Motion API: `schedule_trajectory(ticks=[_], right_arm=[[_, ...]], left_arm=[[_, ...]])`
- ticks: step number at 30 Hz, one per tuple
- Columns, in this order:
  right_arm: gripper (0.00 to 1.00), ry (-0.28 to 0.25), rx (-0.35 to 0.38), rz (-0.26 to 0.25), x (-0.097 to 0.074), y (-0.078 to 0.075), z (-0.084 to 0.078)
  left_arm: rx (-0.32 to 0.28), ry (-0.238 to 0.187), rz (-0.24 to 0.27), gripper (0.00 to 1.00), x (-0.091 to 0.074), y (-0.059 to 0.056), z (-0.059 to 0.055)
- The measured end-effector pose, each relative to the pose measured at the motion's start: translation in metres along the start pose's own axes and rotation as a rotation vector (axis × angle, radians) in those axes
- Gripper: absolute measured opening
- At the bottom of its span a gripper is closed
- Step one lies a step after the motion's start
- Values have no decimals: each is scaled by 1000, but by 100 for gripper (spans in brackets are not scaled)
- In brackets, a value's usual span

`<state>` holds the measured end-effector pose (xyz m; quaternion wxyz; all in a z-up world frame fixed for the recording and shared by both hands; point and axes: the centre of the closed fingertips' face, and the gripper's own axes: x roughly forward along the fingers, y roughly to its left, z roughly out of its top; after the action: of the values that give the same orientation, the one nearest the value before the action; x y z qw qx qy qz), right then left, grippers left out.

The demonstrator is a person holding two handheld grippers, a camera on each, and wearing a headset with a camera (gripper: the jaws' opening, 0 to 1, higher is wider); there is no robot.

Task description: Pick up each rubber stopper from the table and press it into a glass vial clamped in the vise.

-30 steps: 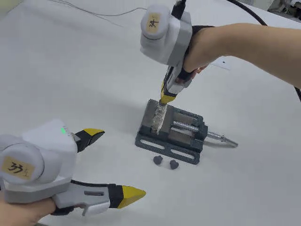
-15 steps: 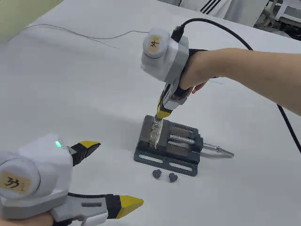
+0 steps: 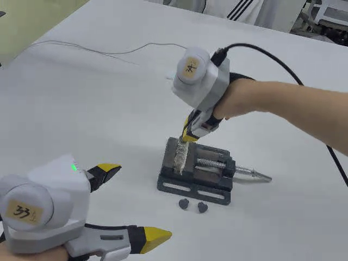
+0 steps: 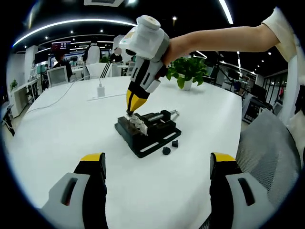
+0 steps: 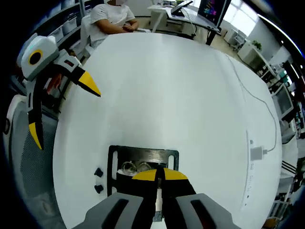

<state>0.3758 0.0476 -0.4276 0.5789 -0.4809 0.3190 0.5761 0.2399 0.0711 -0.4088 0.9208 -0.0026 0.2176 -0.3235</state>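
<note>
A broad white surface (image 3: pixel 81 109) carries everything, with an open office of desks and screens beyond it. Nearest, at 7 o'clock in the head view, the left tongs (image 3: pixel 141 202) hang spread wide, nothing between their yellow tips; their own view shows the work framed between the two jaws, well apart from them.

Next out lie two small dark rubber stoppers (image 3: pixel 184 204), close together on the surface just at 6 o'clock of the one black metal vise (image 3: pixel 217 166). The vise's screw handle points to 3 o'clock. Clear glass vials (image 3: pixel 179 157) stand upright in its jaws at the 9 o'clock end. In the right gripper view two round vial mouths can be counted at 10 o'clock of the tips; whether another hides under the tips cannot be told.

The right tongs (image 3: pixel 187 137) point down from 12 o'clock with their tips drawn together right over the vials, blocking part of them. Whether a stopper sits between the tips cannot be told.

Farther off, a thick black cable (image 3: pixel 272 54) arcs from the right tongs' housing towards 3 o'clock, and a thin grey cable (image 3: pixel 109 51) trails across the surface at 11 o'clock. The left gripper view adds a white plug-in charger (image 4: pixel 101 89), a green potted plant (image 4: pixel 186 71) and a grey mesh chair (image 4: pixel 267 152). A seated person in a white shirt (image 5: pixel 112 16) is at the far edge.
</note>
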Motion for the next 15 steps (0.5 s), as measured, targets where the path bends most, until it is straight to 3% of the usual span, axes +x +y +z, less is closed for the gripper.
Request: schedule_trajectory(ticks=[2,4,7,10,13,15], right_arm=[[0,-35,-35,-42,-1,3,-1],[0,-51,-27,-49,1,2,-2],[0,-57,23,-57,2,-1,-2],[0,-50,21,-77,1,-4,-3],[13,-52,38,-106,-4,-10,-4],[25,-96,94,-100,-8,-8,-2]], left_arm=[[-1,-7,-1,89,0,-1,2],[0,-8,-7,89,1,-3,3],[16,-4,-18,89,2,-6,5],[16,-15,-17,89,1,-6,8],[17,-16,-14,89,0,-6,8],[17,-19,-15,89,-1,-7,8]])
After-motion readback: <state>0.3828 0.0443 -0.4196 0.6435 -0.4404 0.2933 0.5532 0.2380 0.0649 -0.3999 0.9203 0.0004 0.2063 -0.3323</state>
